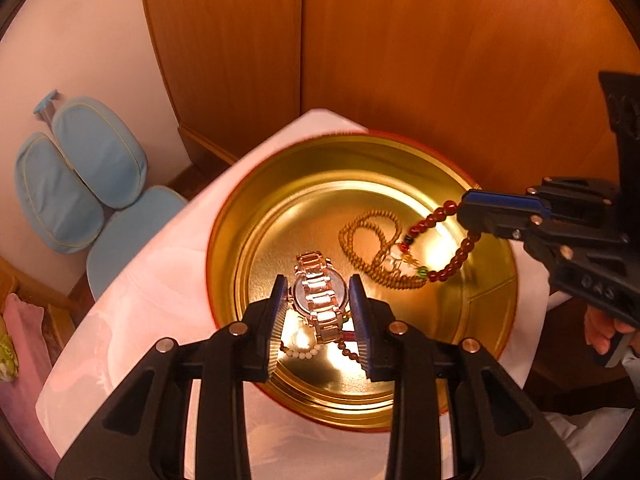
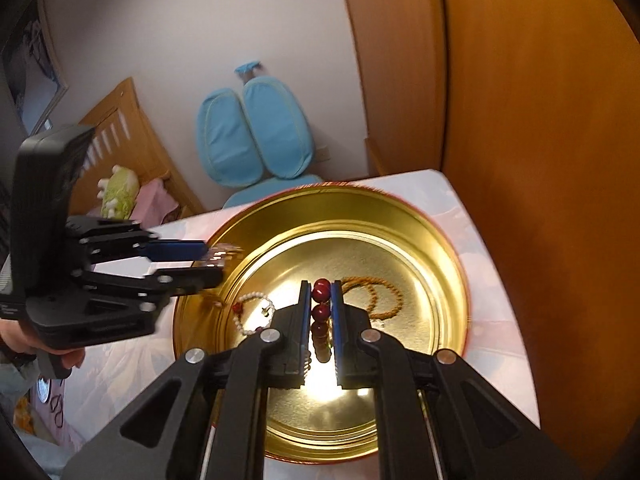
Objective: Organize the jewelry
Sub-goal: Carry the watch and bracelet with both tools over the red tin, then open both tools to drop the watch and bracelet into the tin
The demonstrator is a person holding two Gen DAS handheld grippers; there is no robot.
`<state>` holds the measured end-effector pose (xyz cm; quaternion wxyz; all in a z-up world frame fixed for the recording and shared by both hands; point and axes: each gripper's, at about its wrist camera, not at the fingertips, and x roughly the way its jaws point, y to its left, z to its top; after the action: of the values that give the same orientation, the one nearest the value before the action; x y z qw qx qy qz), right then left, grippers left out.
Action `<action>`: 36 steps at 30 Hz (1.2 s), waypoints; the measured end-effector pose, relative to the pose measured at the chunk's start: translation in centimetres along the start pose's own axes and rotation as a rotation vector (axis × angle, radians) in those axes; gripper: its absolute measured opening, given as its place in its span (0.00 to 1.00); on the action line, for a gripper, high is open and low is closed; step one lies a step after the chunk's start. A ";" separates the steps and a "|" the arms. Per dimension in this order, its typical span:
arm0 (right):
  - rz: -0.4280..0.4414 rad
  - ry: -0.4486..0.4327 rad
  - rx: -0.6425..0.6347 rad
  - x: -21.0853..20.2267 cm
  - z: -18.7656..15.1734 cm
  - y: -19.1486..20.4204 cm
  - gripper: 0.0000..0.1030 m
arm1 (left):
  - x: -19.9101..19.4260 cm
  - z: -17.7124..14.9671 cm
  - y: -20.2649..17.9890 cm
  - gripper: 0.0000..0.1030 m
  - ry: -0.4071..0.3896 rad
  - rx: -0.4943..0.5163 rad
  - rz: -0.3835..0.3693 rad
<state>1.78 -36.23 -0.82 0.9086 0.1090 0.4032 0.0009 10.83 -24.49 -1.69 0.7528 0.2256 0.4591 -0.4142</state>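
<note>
A round gold tin [image 1: 492, 308] [image 2: 448, 248] stands on a white cloth. My left gripper [image 1: 320, 284] [image 2: 216, 262] is shut on a rose-gold metal watch [image 1: 320, 300] [image 2: 224, 252] and holds it over the tin's left side. My right gripper [image 2: 321, 292] [image 1: 464, 214] is shut on a dark red bead bracelet [image 1: 452, 264] [image 2: 321, 312], which hangs over the tin. A small brown bead necklace [image 1: 372, 236] [image 2: 384, 292] and a white pearl bracelet [image 2: 256, 312] [image 1: 298, 354] lie on the tin's floor.
The white cloth [image 1: 152, 288] [image 2: 496, 280] covers a small table. Wooden wardrobe panels [image 1: 400, 40] [image 2: 540, 120] stand close behind. A blue chair [image 1: 80, 184] [image 2: 256, 144] is to the left, and a wooden bed [image 2: 132, 132] beyond it.
</note>
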 end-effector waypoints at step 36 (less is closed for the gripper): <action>-0.134 0.061 -0.028 5.7 1.3 -1.0 0.78 | 5.6 1.6 -2.6 0.80 0.059 0.096 0.160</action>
<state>6.54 -36.94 -4.35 0.8954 0.0691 0.4368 -0.0509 10.76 -29.40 -5.78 0.7580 0.3095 0.4412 -0.3674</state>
